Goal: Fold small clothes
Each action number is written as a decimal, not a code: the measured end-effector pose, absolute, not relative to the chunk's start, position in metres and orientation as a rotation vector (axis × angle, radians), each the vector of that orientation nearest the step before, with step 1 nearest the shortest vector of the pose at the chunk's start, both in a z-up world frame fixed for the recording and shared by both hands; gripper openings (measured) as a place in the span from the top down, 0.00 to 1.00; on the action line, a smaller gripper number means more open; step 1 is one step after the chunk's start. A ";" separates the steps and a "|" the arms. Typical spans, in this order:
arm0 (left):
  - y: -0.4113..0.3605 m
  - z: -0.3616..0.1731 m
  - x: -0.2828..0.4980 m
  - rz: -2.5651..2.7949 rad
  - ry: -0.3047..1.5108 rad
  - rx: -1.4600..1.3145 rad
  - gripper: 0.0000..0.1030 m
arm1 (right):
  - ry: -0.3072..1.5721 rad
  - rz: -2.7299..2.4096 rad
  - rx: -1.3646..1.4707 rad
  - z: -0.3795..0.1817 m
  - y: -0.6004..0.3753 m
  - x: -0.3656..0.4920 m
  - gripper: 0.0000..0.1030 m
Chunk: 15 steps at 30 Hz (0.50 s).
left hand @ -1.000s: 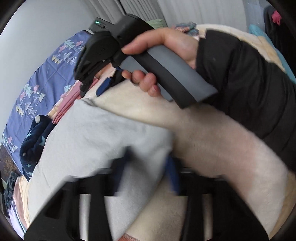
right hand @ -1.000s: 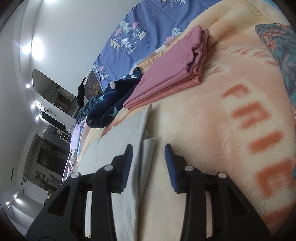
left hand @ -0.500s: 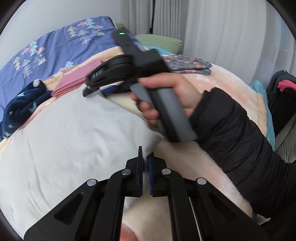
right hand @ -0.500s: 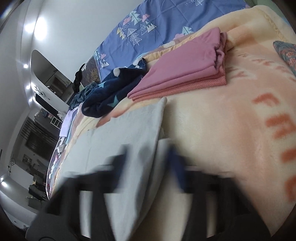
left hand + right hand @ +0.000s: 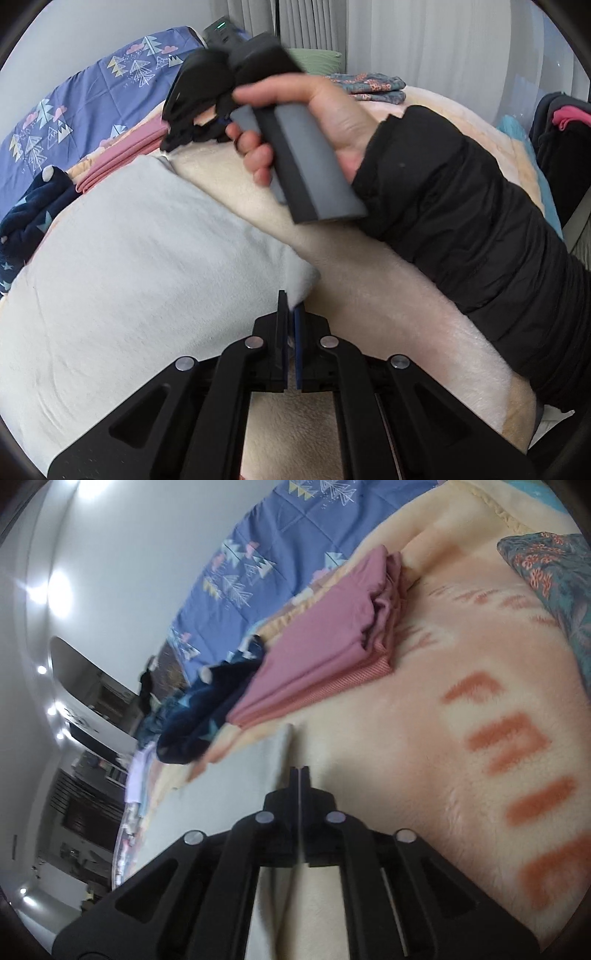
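Note:
A pale grey garment (image 5: 140, 258) lies spread on the cream blanket (image 5: 388, 295). My left gripper (image 5: 290, 306) is shut on the garment's near right corner. My right gripper (image 5: 299, 771) is shut on the garment's far corner edge (image 5: 273, 753). In the left wrist view the right gripper (image 5: 195, 122) shows at the garment's far corner, held by a hand in a black sleeve.
A folded pink stack (image 5: 325, 657) and a crumpled navy star-print garment (image 5: 207, 705) lie beyond the grey one. A folded floral cloth (image 5: 369, 86) sits further back. A purple patterned sheet (image 5: 92, 96) covers the bed's far side. Dark clothes (image 5: 561, 125) hang at the right.
Both grippers closed from open onto the grey garment's corners. The left wrist view swung up and steadied.

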<state>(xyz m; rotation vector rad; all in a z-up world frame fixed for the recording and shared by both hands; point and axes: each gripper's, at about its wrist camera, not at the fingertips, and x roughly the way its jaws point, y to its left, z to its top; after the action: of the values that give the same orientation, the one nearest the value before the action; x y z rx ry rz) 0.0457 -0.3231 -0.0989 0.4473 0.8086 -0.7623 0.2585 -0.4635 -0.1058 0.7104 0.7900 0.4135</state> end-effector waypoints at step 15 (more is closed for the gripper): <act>-0.326 -0.118 0.050 -0.820 0.843 0.400 0.94 | 0.805 0.182 0.389 -0.110 -0.437 0.262 1.00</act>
<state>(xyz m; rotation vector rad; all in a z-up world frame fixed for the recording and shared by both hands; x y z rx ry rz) 0.0503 -0.3265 -0.1183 0.4004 0.8425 -0.8197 0.2622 -0.4365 -0.1101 0.3888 0.8047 0.1821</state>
